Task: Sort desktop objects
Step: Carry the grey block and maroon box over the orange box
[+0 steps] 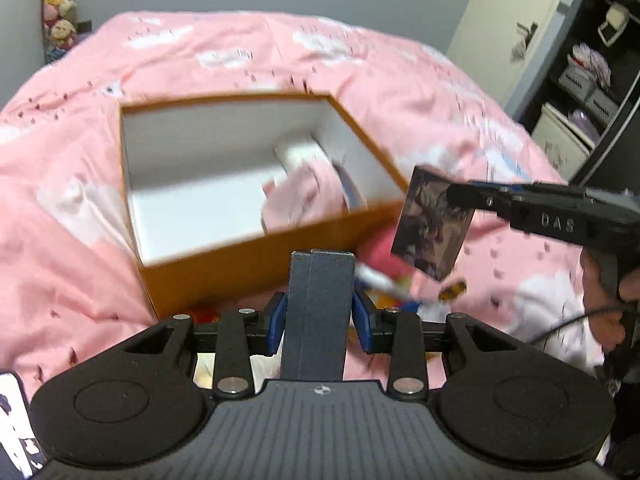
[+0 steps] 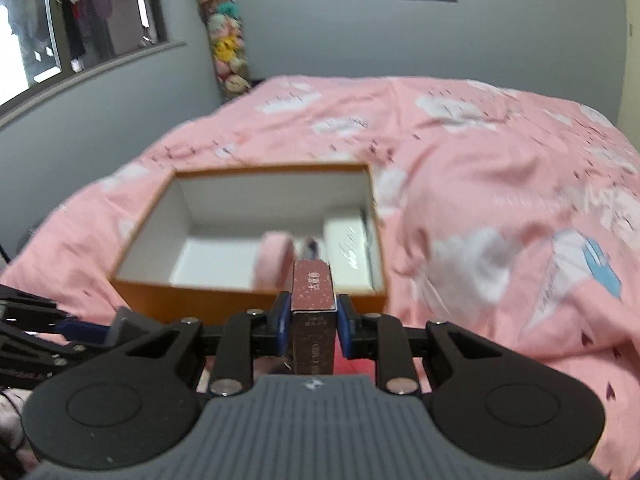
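Note:
An open orange box (image 1: 256, 264) with a white inside lies on the pink bed; a pink roll (image 2: 274, 258) and a white case (image 2: 352, 252) lie in it. My left gripper (image 1: 320, 316) is shut on a flat dark grey box (image 1: 320, 300), held upright just in front of the orange box's near wall. My right gripper (image 2: 313, 316) is shut on a small printed box (image 2: 313, 304) with a reddish-brown speckled edge. In the left wrist view that printed box (image 1: 434, 220) hangs to the right of the orange box's near right corner, in the right gripper (image 1: 464, 200).
A pink quilt (image 2: 480, 168) with white clouds covers the bed. A few small loose items (image 1: 394, 282) lie on it below the printed box. Dark shelving (image 1: 592, 80) stands at the right and stacked plush toys (image 2: 226, 40) stand in the far corner.

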A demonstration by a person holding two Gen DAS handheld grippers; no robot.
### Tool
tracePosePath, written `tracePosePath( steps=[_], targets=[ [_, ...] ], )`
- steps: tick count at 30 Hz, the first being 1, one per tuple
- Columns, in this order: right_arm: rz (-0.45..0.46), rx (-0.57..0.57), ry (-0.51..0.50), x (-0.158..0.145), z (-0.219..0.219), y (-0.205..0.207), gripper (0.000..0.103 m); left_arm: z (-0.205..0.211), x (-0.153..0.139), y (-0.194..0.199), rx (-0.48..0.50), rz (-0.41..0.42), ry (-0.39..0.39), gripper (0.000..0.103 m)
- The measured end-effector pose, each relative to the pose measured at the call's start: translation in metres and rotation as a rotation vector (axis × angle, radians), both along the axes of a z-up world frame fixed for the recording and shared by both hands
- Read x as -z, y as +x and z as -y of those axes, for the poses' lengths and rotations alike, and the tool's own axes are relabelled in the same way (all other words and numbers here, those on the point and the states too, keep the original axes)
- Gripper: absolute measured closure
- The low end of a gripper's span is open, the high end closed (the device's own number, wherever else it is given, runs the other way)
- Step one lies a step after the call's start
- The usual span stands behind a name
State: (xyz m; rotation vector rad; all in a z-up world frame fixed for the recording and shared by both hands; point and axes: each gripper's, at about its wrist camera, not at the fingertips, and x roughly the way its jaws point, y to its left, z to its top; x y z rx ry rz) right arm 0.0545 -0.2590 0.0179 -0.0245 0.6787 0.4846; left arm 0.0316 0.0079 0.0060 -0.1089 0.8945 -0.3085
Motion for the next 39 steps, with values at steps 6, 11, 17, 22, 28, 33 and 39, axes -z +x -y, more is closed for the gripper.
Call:
tracePosePath(
  steps=[6, 11, 17, 22, 28, 33, 39],
  targets=[
    [0.049, -0.092, 0.073, -0.029, -0.022, 0.011, 0.078, -0.014, -0.031, 0.018, -0.08, 0.066, 0.009, 0.063],
    [0.114, -0.132, 0.121, -0.051, -0.041, 0.019, 0.078, -0.023, -0.047, 0.039, -0.131, 0.105, 0.005, 0.063],
    [0.063, -0.106, 0.194, -0.038, -0.062, 0.047, 0.078, -0.038, -0.021, 0.079, -0.218, 0.013, -0.049, 0.063],
    [0.007, -0.071, 0.198, -0.005, -0.078, 0.069, 0.078, -0.05, 0.012, 0.107, -0.284, -0.075, -0.076, 0.063],
    [0.037, -0.054, 0.097, 0.029, -0.095, 0.069, 0.078, -0.051, 0.041, 0.115, -0.324, -0.142, -0.09, 0.063],
    [0.027, -0.071, 0.078, 0.046, -0.1, 0.066, 0.078, -0.05, 0.054, 0.117, -0.342, -0.175, -0.11, 0.063],
    [-0.016, -0.067, 0.052, 0.061, -0.104, 0.068, 0.078, -0.047, 0.066, 0.125, -0.368, -0.213, -0.109, 0.063]
  ],
)
